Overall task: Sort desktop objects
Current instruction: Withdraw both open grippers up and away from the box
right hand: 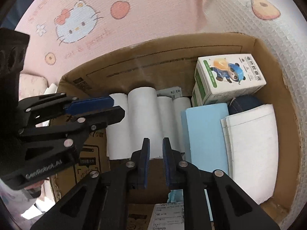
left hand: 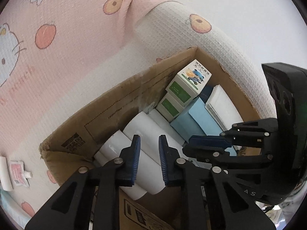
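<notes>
Rolls [right hand: 142,115] of white paper lie side by side in the cardboard box [right hand: 172,44], at its left end. Their long sides run away from both tools, from near to far.

The right gripper [right hand: 156,141] hangs over the near ends of the middle rolls. It is pinched nearly tight and has nothing in it. The left gripper [left hand: 149,137] hangs over the fat roll on the left. Its jaws have a small gap and are empty too. The fat roll is wider than that gap. I think the left hand is nearer to it, but the jaws must spread wider and go across the roll to hold it.

Next to the rolls lies a light blue box [right hand: 207,134], then a white pad [right hand: 253,143]. A panda box [right hand: 230,74] sits in the far corner. Past the cardboard is a pink cat cloth [right hand: 96,3].
</notes>
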